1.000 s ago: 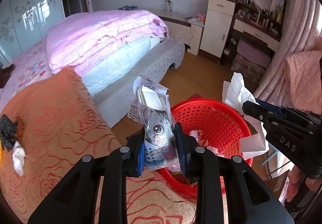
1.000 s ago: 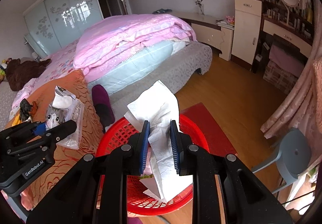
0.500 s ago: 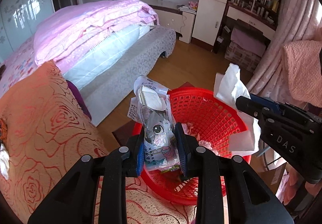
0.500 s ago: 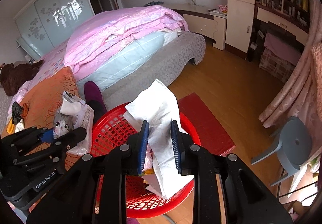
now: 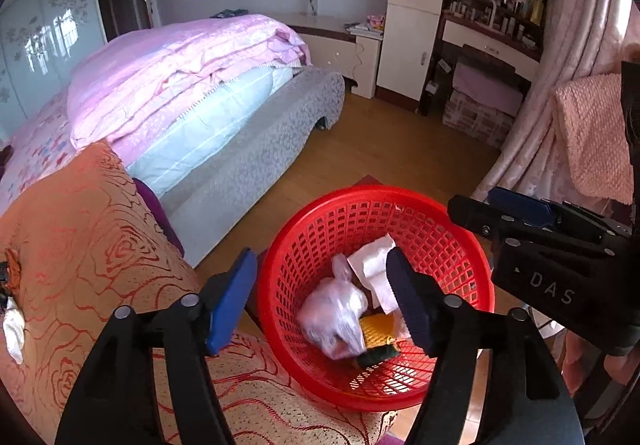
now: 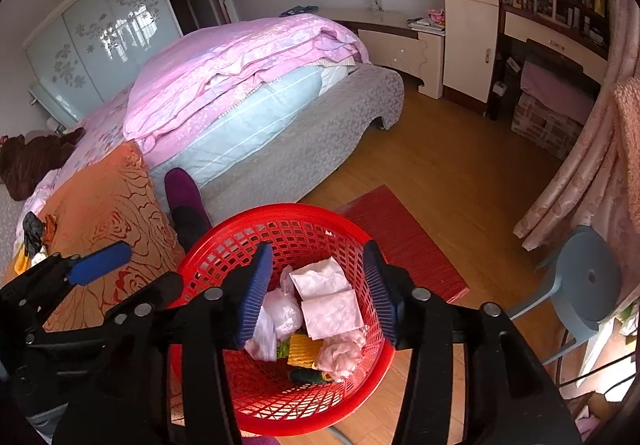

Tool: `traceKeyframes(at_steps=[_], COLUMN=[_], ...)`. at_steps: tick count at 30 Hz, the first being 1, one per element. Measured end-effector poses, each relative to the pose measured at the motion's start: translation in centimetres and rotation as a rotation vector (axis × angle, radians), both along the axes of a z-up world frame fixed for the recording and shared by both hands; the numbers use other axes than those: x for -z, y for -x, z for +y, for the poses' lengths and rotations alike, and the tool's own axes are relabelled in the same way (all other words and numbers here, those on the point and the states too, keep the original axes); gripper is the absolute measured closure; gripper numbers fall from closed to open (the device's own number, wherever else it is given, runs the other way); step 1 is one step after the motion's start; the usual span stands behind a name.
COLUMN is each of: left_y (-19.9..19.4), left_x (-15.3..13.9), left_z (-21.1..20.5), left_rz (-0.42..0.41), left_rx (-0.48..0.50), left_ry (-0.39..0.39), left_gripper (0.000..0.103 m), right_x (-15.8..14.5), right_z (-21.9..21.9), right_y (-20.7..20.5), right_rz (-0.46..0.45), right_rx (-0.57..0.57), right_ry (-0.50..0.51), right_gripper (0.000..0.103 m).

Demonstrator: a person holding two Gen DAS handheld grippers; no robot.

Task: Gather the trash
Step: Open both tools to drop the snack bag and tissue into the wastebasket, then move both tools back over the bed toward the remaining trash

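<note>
A red mesh basket (image 5: 460,249) (image 6: 224,241) stands on the floor beside the bed. Inside lie white tissue paper (image 5: 372,265) (image 6: 326,295), a pale plastic bag (image 5: 336,309) (image 6: 280,311) and a yellow sponge (image 5: 376,331) (image 6: 304,349). My left gripper (image 5: 324,299) is open and empty above the basket's near left rim. My right gripper (image 6: 318,291) is open and empty right over the basket. In the left wrist view the right gripper shows at the right edge; in the right wrist view the left gripper (image 6: 100,261) shows at the left.
An orange rose-patterned cushion (image 5: 80,245) (image 6: 104,213) lies left of the basket, with small dark and white scraps (image 5: 12,329) (image 6: 32,237) at its far left. A purple slipper (image 6: 184,197), a red mat (image 6: 404,241), a blue stool (image 6: 588,281) and the bed (image 5: 224,117) surround the basket.
Both grippers have opened. The cat-print wrapper left my left gripper and the white tissue left my right gripper; the tissue now lies in the basket.
</note>
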State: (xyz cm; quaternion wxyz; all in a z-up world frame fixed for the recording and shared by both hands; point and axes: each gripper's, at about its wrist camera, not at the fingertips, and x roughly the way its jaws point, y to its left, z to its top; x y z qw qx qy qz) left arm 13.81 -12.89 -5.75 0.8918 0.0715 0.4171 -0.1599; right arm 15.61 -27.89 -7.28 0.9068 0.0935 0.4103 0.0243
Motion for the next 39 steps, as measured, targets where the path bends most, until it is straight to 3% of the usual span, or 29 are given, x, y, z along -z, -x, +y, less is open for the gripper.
traceKeyframes(at_steps=[19, 22, 27, 39], left_y=[2.9, 3.3, 4.0, 5.7], left_x=[-4.0, -4.4, -5.2, -6.6], left_z=[3.8, 4.9, 7.2, 15.3], left_rz=[-0.134, -0.144, -0.159, -0.168], left_rx=[-0.106, -0.133, -0.197, -0.411], left_ry=[-0.001, -0.003, -0.011, -0.030], left_gripper=[0.030, 0.029, 0.029, 0.028], right_x=[-3.4, -3.8, -4.7, -5.7], right_z=[1.5, 2.3, 4.0, 9.5], right_y=[2.3, 2.7, 3.3, 3.7], right_rz=[-0.117, -0.129, -0.153, -0.170], right_rx=[-0.016, -0.026, -0.054, -0.181], right_ry=[0.032, 0.030, 0.028, 0.029], right_gripper=[0.050, 0.042, 0.034, 0.031])
